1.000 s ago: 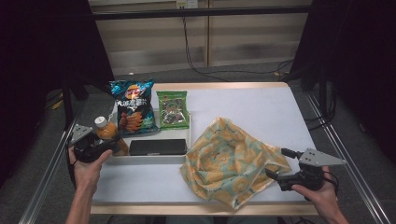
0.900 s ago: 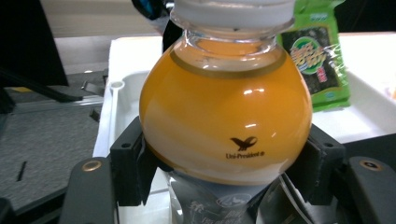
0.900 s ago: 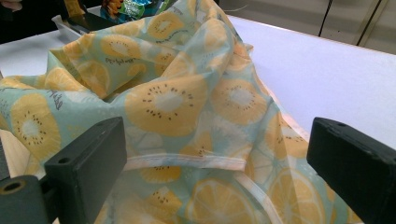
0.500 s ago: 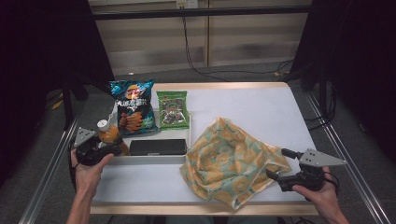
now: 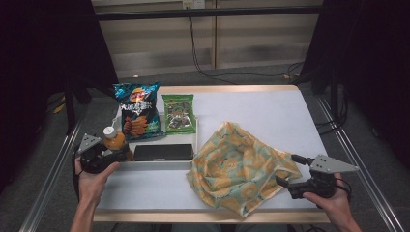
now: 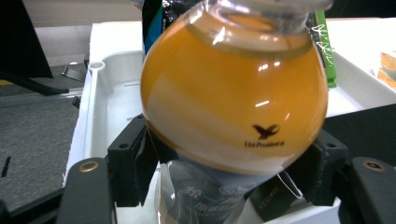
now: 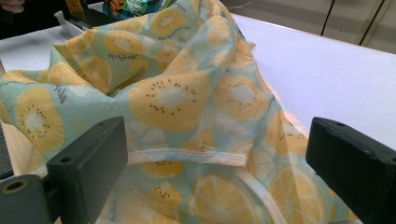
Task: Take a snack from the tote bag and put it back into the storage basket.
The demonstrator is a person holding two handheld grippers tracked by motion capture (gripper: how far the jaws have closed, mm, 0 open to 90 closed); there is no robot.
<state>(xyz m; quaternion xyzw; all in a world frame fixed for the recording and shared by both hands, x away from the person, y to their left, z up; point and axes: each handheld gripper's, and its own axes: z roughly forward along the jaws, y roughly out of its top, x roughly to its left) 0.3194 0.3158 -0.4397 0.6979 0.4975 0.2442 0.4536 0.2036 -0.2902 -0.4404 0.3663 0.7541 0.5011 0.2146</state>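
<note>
Since the earlier high view, left hand-held gripper (image 5: 117, 155) jaws have just been opening a bit; hand itself hasn't shifted, nor has the right one. Juice bottle (image 5: 115, 141) stays between the left jaws, upright, white cap up, lower left of the high view at the left end of the white tray (image 5: 159, 165). In the left gripper view the bottle (image 6: 233, 93) bulges wide with orange liquid, black pads flanking its narrower lower part on both sides; can't tell whether the pads press on it or have just come off.

Right hand-held gripper (image 5: 285, 170) sits at lower right of the high view, jaws wide, pointing left at the edge of the fruit-print bag (image 5: 239, 166). In the right gripper view the bag (image 7: 177, 98) lies crumpled between and beyond the spread jaws, hem running across between them, no pad pressing on it.

Bag lies on the white bench (image 5: 270, 111), centre-right, just beside the tray's right end. In the tray: blue chip packet (image 5: 138, 108) and green snack packet (image 5: 179, 112) along the far side, black box (image 5: 163, 152) along the near side, right of the bottle.
</note>
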